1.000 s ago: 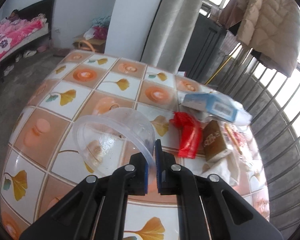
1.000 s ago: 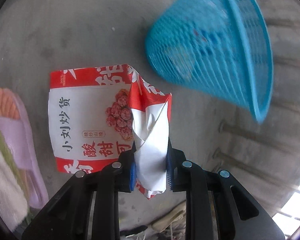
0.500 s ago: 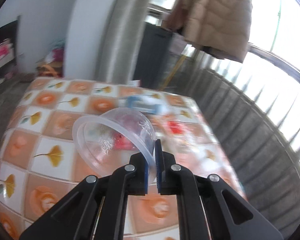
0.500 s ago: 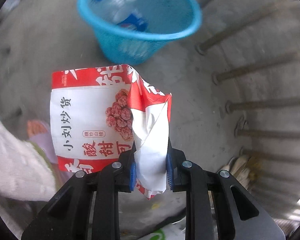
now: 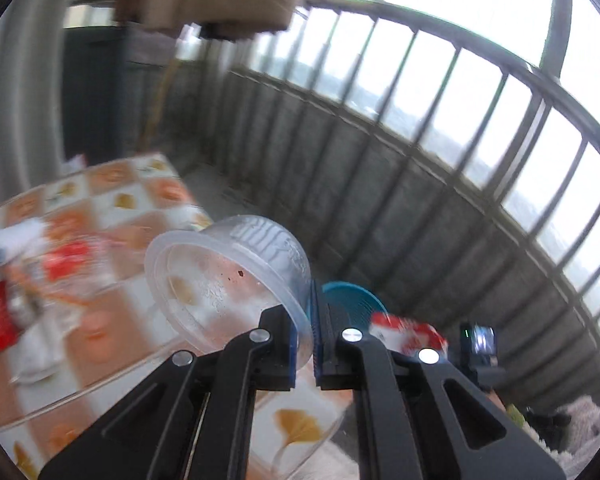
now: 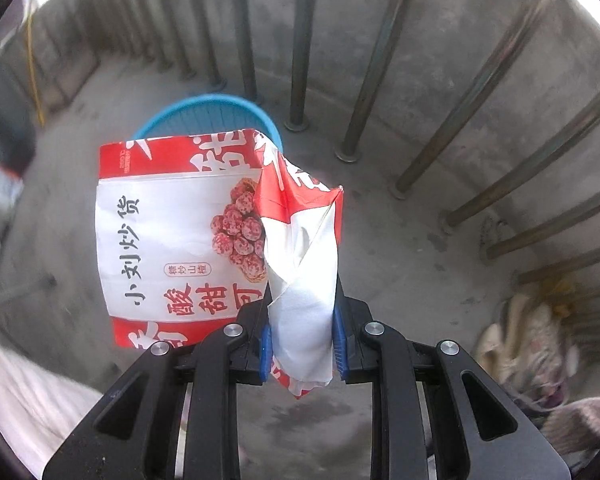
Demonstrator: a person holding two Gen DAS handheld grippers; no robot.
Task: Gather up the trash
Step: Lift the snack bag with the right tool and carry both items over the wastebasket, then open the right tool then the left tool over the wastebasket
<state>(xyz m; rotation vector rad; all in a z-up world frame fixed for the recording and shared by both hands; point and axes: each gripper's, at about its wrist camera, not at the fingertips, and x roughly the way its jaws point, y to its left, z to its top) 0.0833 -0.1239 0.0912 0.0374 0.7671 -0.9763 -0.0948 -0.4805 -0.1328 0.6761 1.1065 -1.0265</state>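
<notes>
Two hand-held grippers, each carrying a piece of trash. Left gripper: jaws nearly together, pinching the rim of a clear plastic cup, tipped on its side with the open mouth facing back toward the camera. Beyond and left of those fingers, a tiled table with orange and yellow leaf patterns, strewn with blurred red and white wrappers. Just past the fingertips to the right, a blue basket down on the floor, with the red snack bag and the other gripper near it. Right gripper: pointing steeply down, jaws narrowed on the crumpled corner of a red and white snack bag, which fans out ahead and to the left. Directly beyond the bag, the blue basket on concrete floor, beside metal railing bars.
</notes>
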